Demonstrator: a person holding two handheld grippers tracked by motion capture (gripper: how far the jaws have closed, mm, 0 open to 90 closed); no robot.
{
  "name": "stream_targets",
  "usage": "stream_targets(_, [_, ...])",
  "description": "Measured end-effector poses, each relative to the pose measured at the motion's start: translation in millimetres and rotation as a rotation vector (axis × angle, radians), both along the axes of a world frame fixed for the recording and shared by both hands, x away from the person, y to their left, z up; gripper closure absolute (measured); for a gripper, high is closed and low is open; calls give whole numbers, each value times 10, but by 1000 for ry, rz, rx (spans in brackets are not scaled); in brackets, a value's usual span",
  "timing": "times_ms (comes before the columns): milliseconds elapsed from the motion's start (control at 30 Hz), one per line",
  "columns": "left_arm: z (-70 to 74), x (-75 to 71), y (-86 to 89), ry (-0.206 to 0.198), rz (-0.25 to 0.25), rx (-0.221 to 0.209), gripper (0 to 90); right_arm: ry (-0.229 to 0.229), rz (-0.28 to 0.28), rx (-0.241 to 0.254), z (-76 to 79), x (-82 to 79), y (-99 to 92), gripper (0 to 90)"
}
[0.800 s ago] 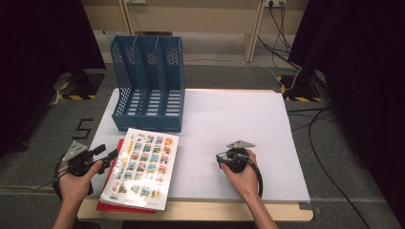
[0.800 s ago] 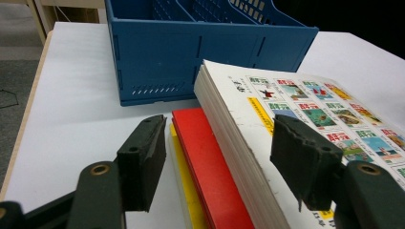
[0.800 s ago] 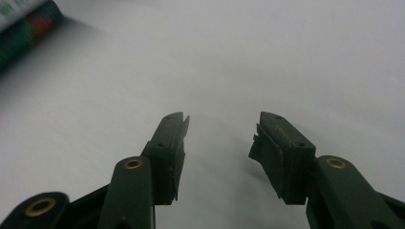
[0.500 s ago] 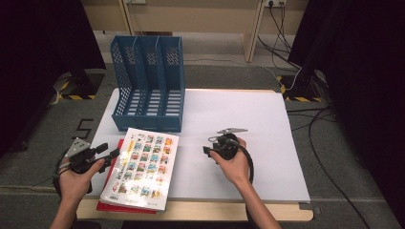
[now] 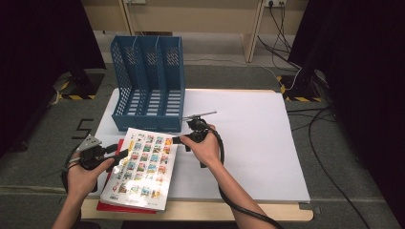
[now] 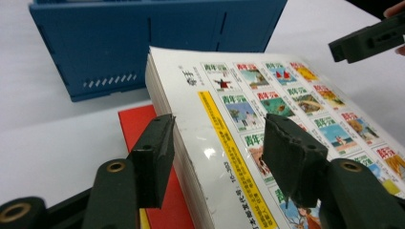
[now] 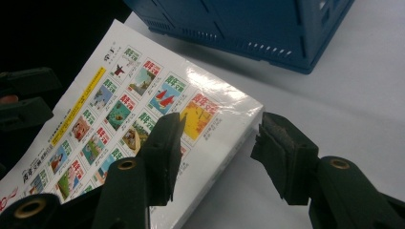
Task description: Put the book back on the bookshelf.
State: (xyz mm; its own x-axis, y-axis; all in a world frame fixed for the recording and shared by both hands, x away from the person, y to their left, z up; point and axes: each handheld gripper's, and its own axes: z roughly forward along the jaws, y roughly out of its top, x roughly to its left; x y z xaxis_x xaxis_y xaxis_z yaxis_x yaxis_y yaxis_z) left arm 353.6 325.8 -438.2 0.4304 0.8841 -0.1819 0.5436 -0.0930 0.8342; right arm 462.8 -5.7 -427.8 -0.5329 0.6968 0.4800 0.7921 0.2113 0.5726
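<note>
A thick glossy-covered book (image 5: 142,167) is lying on a red folder (image 5: 125,207) at the table's (image 5: 248,143) front left, just before a blue file rack (image 5: 149,81). It is being approached by the left gripper (image 6: 217,157), jaws parted astride its spine edge, and the right gripper (image 7: 217,143), jaws parted at its far corner. Weight, stiffness and a slippery cover are being judged likely; edge grips are suiting it. Open room is lying to the right.
</note>
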Motion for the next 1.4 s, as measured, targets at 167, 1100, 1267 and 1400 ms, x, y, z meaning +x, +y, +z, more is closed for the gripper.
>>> stream_targets(167, [-69, 14, -10, 29, -3, -14, 436, 106, 1, 40, -144, 96, 88, 478])
stream_targets(1100, [-151, 4, 35, 60, 29, -5, 459, 154, 55, 115, 39, 134, 293, 616])
stream_targets(1267, [-147, 4, 29, 61, 32, 0, 459, 235, 89, 124, -96, 191, 379, 632])
stream_targets(1400, [-156, 5, 59, 66, 36, -23, 451, 252, 83, 159, -1, 197, 421, 689])
